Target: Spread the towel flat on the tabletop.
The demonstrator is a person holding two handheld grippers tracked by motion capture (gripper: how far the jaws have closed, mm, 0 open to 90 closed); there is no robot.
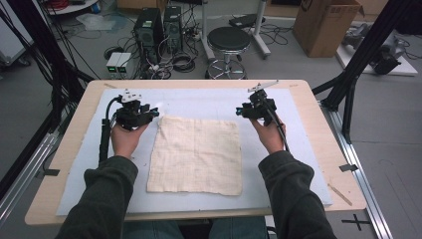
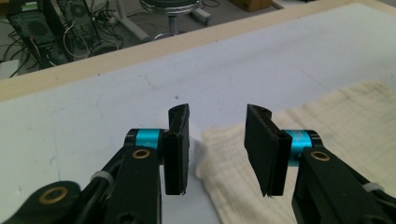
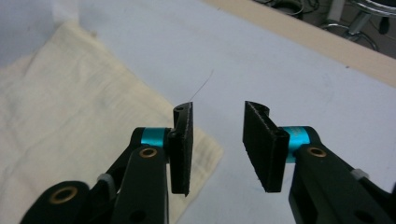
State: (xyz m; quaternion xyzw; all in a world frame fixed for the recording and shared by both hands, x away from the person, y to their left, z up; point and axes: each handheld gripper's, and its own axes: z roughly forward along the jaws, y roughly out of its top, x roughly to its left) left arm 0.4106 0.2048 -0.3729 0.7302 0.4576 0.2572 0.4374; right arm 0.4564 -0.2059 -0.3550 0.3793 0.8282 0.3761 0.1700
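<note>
A cream cloth (image 1: 196,154) lies flat and spread out in the middle of the white mat (image 1: 199,102). My left gripper (image 1: 151,113) hovers just off the cloth's far left corner (image 2: 212,137), jaws open with nothing between them. My right gripper (image 1: 240,111) hovers off the far right corner (image 3: 205,149), also open and empty. In the left gripper view the cloth (image 2: 336,126) lies below and to the right of the gripper (image 2: 217,144). The right gripper view has the cloth (image 3: 70,112) spreading left below the gripper (image 3: 217,149).
The mat covers a wooden table (image 1: 74,129). Beyond the far edge stand a black stool (image 1: 228,42), computer towers (image 1: 149,30) with tangled cables, and a cardboard box (image 1: 323,25). Black frame bars (image 1: 353,69) rise at both sides.
</note>
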